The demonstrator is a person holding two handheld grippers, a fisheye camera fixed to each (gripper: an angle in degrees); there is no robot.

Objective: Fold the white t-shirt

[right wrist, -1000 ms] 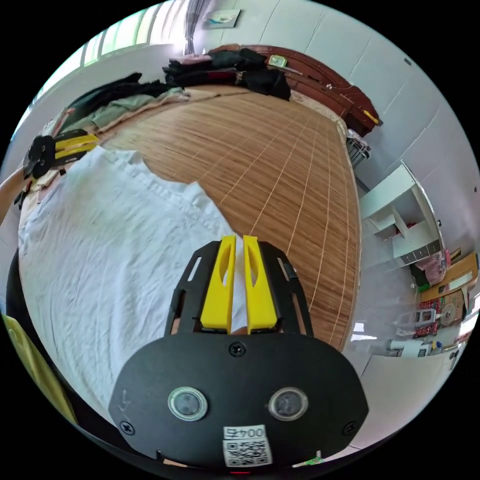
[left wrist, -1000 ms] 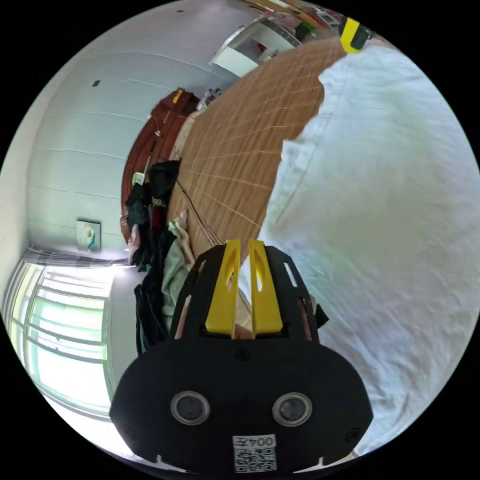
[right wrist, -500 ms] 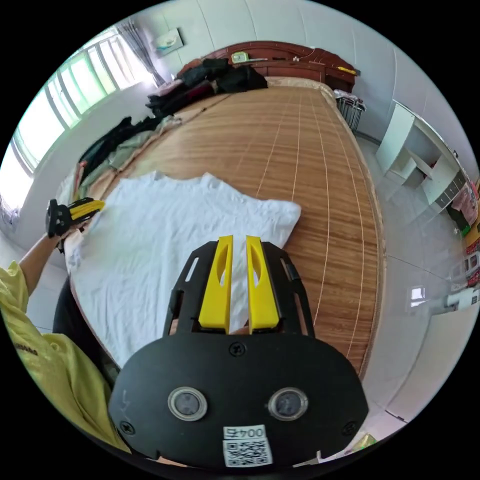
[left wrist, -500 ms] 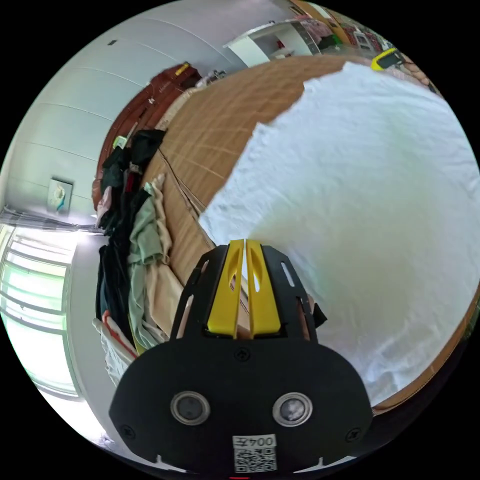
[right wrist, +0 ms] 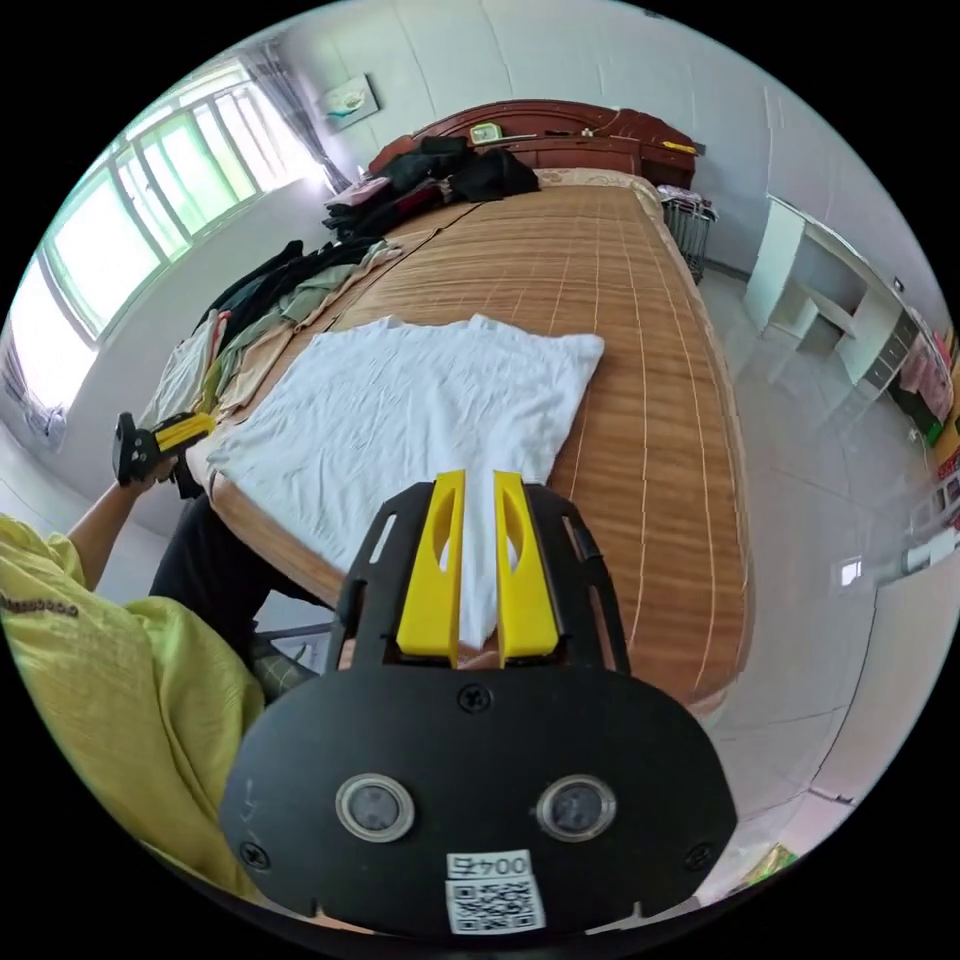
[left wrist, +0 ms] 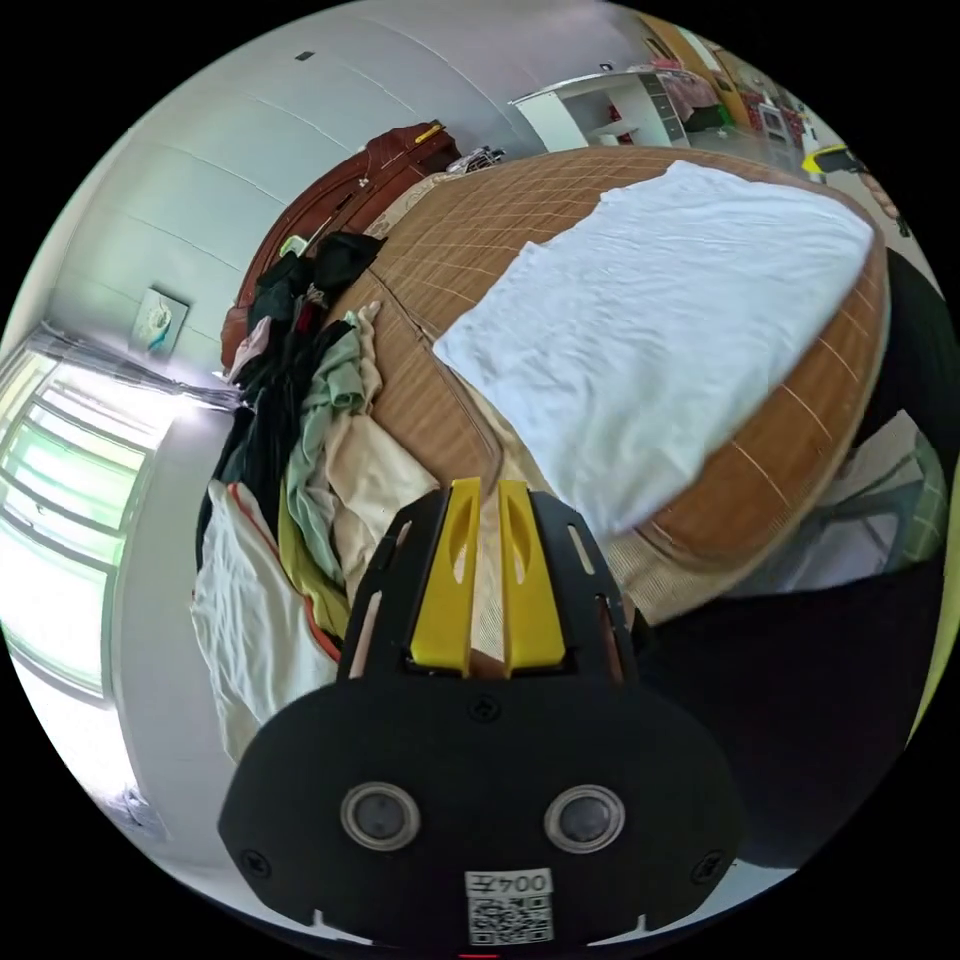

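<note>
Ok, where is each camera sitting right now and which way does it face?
Left gripper view: off the bed's near corner, looking across the white t-shirt toward the headboard; own left gripper empty, right gripper far off.
Right gripper view: above the foot edge, facing up the bed; own right gripper, a yellow sleeve.
Shared: t-shirt, clothes pile.

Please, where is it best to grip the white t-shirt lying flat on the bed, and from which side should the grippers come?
Probably the two corners of the white t-shirt on the edge nearest the person. That edge lies along the rim of the bamboo mat, so thin cloth is easiest pinched there. Bring the left gripper and right gripper in low from the bed's foot, one per corner.
</note>
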